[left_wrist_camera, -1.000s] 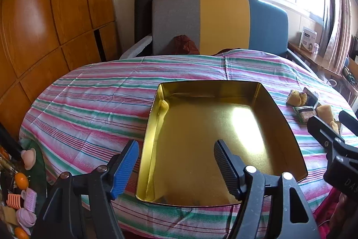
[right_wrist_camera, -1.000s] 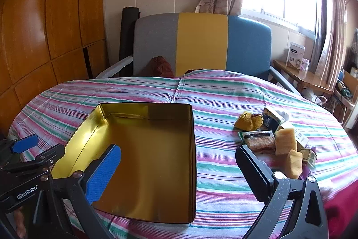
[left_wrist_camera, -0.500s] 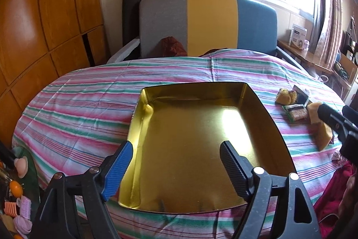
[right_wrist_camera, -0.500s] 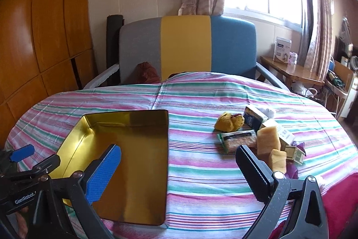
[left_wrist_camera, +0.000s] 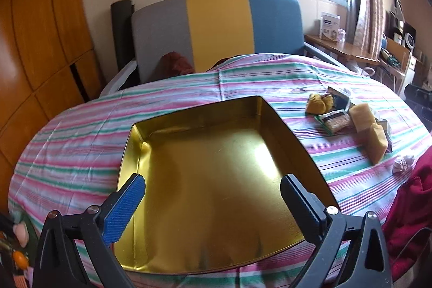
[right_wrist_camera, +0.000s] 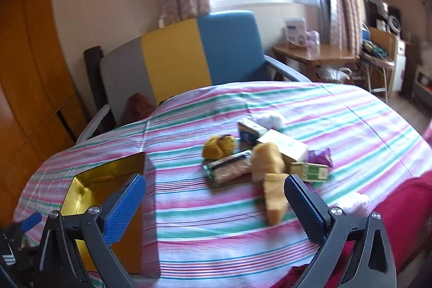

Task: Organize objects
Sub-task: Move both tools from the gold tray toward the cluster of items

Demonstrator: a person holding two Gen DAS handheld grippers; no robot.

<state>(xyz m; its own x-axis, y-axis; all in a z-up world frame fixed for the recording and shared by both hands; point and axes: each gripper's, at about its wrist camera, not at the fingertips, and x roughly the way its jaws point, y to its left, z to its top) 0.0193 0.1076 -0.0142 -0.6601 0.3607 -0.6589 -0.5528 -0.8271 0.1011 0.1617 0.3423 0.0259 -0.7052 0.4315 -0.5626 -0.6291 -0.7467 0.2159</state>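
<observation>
The gold tin lies bare on the table, apparently the collecting box, with the left claw spread above it, while the right claw, also spread, faces the snack pile beside the tin.

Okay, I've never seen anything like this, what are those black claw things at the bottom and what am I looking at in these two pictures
No robot here: a person holds a two-finger clamp in each hand, each with a camera looking forward along its fingers. One picture comes from the left hand-held gripper, the other from the right hand-held gripper. Both are open and hold nothing. Below them is a table with a striped tablecloth. On it sits an empty gold tin tray, and beside it a small pile: yellow sponges, a yellow knitted thing, a clear packet and small boxes. Behind stands a grey, yellow and blue chair.
</observation>
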